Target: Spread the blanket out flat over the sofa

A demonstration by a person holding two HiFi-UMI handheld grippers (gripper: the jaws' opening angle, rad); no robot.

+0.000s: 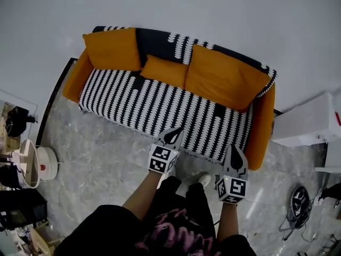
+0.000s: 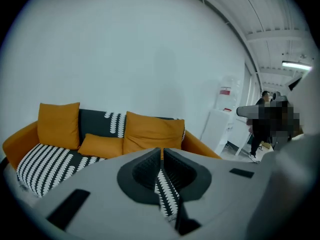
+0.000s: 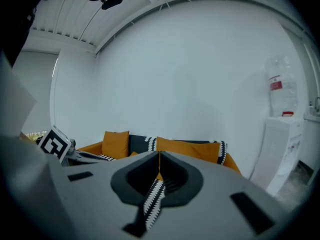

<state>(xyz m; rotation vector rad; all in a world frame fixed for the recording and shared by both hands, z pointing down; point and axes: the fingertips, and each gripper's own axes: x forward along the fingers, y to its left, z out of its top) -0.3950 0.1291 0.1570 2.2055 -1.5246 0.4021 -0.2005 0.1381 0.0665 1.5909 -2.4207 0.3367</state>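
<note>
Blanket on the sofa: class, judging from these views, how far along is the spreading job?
Done: the blanket already covers the seat and backrest of the sofa, with three orange cushions on it. In hand: the left claw and right claw are each shut on its front edge. Left: probably pull that edge smooth, lay it down and let go.

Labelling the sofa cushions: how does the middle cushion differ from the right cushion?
Size: the middle cushion is clearly smaller than the right cushion.
Pose: the middle cushion sits low on the seat; the right cushion leans tall against the back of the sofa.
Shared: both are plain orange and rest on the black-and-white blanket.
</note>
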